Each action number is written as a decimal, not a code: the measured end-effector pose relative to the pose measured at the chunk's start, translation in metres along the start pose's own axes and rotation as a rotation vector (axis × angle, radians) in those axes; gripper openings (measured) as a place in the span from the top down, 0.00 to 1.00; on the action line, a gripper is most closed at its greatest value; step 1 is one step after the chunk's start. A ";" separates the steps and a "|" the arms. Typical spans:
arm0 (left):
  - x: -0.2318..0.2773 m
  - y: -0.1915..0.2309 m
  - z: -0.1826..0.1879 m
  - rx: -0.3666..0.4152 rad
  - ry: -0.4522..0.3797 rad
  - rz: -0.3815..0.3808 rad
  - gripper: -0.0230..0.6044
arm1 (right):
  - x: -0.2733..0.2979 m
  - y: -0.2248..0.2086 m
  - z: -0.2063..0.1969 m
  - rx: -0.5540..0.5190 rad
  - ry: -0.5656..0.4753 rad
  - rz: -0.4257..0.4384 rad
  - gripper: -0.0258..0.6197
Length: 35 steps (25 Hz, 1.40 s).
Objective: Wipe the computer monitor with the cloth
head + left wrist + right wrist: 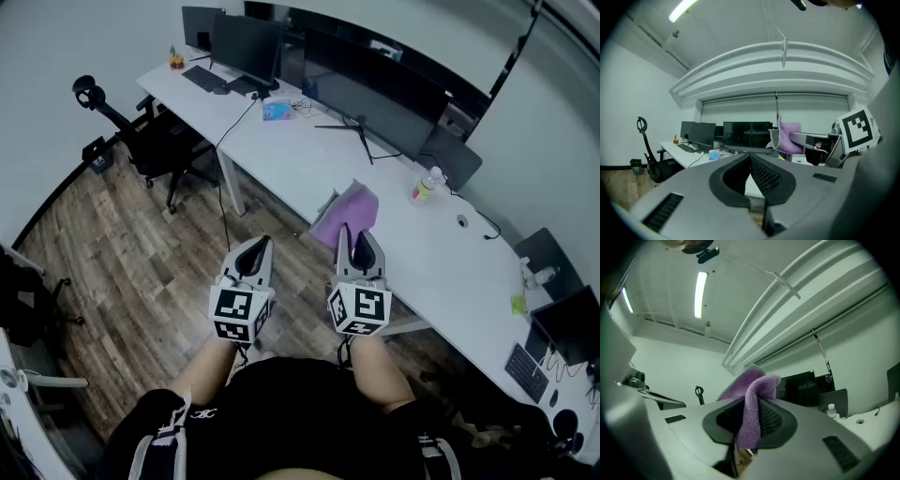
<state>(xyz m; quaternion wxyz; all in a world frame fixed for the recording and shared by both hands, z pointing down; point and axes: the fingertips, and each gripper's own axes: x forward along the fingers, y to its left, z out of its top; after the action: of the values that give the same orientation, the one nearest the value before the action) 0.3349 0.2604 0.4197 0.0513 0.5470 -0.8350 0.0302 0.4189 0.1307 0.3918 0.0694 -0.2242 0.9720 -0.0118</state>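
The left claw [253, 251] hangs clenched and empty over the floor [141, 244], near the worktop [281, 159]. To its right, the right claw [360, 246] grips the purple cloth [752, 411]. Only the right gripper view shows the pinch. The monitor [375, 94] stands on the worktop's far side.

The near edge of the cloth [348, 204] is hidden behind the right gripper [355, 240]

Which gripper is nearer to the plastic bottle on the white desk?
The right. The right gripper, shut on the purple cloth, hangs near the desk edge, below-left of the bottle. The left gripper is farther left, over the wooden floor.
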 end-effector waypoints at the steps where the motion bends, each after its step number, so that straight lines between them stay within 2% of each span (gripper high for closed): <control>1: -0.001 -0.002 -0.002 -0.003 0.001 -0.002 0.94 | -0.002 0.001 -0.001 -0.005 0.005 0.002 0.84; 9: -0.009 0.002 -0.005 -0.009 -0.007 -0.008 0.94 | -0.002 0.017 -0.002 0.004 -0.001 0.021 0.84; 23: -0.024 0.073 -0.019 -0.031 -0.005 -0.020 0.94 | 0.032 0.088 -0.016 -0.011 -0.005 0.029 0.84; 29: 0.001 0.101 -0.021 -0.037 0.000 -0.013 0.94 | 0.069 0.094 -0.022 -0.010 -0.013 0.035 0.84; 35: 0.054 0.126 -0.020 -0.016 0.011 -0.005 0.94 | 0.131 0.073 -0.037 0.008 -0.016 0.028 0.84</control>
<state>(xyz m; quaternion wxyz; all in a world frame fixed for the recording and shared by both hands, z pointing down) 0.1990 0.2635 0.4468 0.0604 0.5485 -0.8336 0.0263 0.2658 0.1389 0.4078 0.0782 -0.2104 0.9744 -0.0129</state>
